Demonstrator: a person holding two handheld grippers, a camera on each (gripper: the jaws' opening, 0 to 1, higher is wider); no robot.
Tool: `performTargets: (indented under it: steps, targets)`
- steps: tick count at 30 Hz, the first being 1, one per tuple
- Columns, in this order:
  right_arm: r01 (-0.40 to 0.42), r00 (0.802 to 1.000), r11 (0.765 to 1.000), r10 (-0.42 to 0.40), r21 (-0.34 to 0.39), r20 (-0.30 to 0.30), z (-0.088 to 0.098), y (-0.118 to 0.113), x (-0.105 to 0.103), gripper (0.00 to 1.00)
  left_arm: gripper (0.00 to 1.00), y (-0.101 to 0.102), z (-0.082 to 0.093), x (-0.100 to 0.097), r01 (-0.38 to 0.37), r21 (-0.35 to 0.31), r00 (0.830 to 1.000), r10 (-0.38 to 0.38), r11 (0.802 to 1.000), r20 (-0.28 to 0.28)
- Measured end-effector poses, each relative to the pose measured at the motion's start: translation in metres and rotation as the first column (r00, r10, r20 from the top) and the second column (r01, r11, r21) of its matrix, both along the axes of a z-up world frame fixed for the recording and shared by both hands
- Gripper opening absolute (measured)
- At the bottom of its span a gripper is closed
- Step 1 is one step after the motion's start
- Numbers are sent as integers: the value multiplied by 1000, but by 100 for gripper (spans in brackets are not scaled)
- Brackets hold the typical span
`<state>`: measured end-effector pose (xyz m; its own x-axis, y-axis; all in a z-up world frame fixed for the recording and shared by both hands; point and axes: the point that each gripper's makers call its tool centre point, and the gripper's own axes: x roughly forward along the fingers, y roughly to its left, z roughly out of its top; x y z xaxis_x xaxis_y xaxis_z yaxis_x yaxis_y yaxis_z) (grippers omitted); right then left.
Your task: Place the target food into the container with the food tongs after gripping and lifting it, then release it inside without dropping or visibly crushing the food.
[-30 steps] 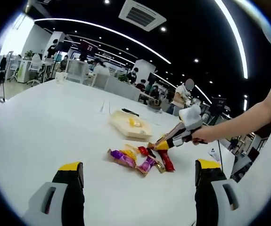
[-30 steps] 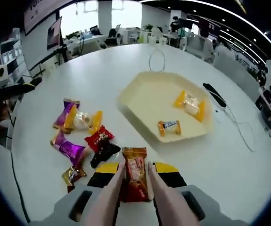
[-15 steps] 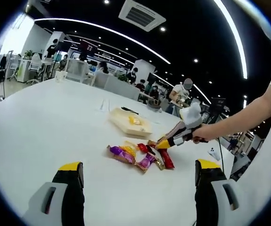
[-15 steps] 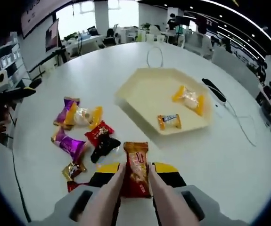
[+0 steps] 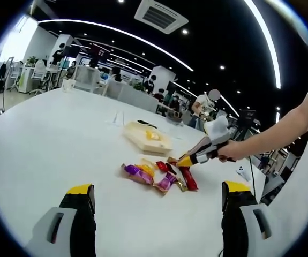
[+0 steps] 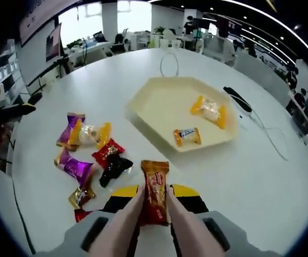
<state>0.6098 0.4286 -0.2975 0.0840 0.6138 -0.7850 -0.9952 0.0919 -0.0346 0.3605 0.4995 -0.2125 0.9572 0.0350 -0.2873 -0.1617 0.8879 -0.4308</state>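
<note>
Your right gripper (image 6: 155,197) was clamped on the orange-brown snack bar (image 6: 155,187), the pink tong blades pressing its two long sides, the bar's long axis running straight out along the jaws. It was lifted clear of the white table (image 6: 261,176) — and the cream tray (image 6: 159,110) lay ahead and slightly right of the bar's free end, near but not yet under it. Two wrapped sweets already lay in the tray: a yellow one (image 6: 208,110) toward the far side, a small orange one (image 6: 187,136) nearer you. The loose pile of candies (image 6: 92,155) sat to the left, off your path; nothing stood between bar and tray. A black cable (image 6: 238,99) lay past the tray's right edge. Your left gripper (image 5: 156,214) hung with jaws wide apart, holding nothing, well back from the pile — the right was plainly the nearer one.
</note>
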Motion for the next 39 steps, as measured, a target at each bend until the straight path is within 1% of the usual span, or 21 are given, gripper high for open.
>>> performTargets:
  steps: [6, 14, 22, 23, 25, 28, 30, 32, 34, 36, 37, 38, 39]
  targets:
    - [11, 1000, 1000, -11, 14, 2, -3, 0, 1, 21, 99, -11, 2, 5, 20, 12, 1000, -20, 1000, 0]
    - [9, 1000, 1000, -9, 4, 3, -4, -1, 0, 21, 99, -12, 5, 7, 18, 19, 1000, -18, 1000, 14]
    - [42, 999, 999, -42, 1, 8, -2, -1, -1, 21, 99, -16, 10, 8, 38, 29, 999, -38, 999, 19]
    - [64, 998, 998, -64, -7, 2, -2, -1, -3, 21, 99, -17, 12, 9, 43, 31, 999, -44, 999, 20]
    - [64, 998, 998, -64, -13, 3, -1, -2, -4, 21, 99, -19, 13, 9, 48, 34, 999, -48, 998, 20]
    - [60, 998, 998, -60, -12, -15, -2, -5, -11, 21, 99, -20, 14, 8, 51, 34, 998, -52, 998, 24]
    - [55, 998, 998, -55, -10, -11, -2, -7, -12, 21, 99, -22, 12, 8, 58, 35, 998, -59, 998, 21]
    - [67, 998, 998, -67, -12, -10, -1, -10, -11, 21, 99, -23, 9, 8, 67, 35, 998, -67, 997, 17]
    - [84, 996, 996, -83, 8, -19, 3, -11, -11, 21, 99, -23, 7, 8, 74, 36, 997, -75, 997, 16]
    - [75, 997, 997, -75, -3, -20, 1, -12, -13, 21, 99, -23, 6, 8, 76, 36, 997, -77, 996, 16]
    - [50, 999, 997, -50, -58, -8, -5, -19, -17, 21, 99, -23, 6, 8, 77, 36, 997, -77, 996, 16]
    - [-5, 999, 1000, 4, 5, 33, -1, -9, -15, 21, 99, -23, 5, 8, 77, 36, 997, -78, 996, 16]
    - [57, 998, 998, -57, -20, 2, -5, -14, -16, 21, 99, -24, 5, 8, 79, 36, 997, -79, 996, 15]
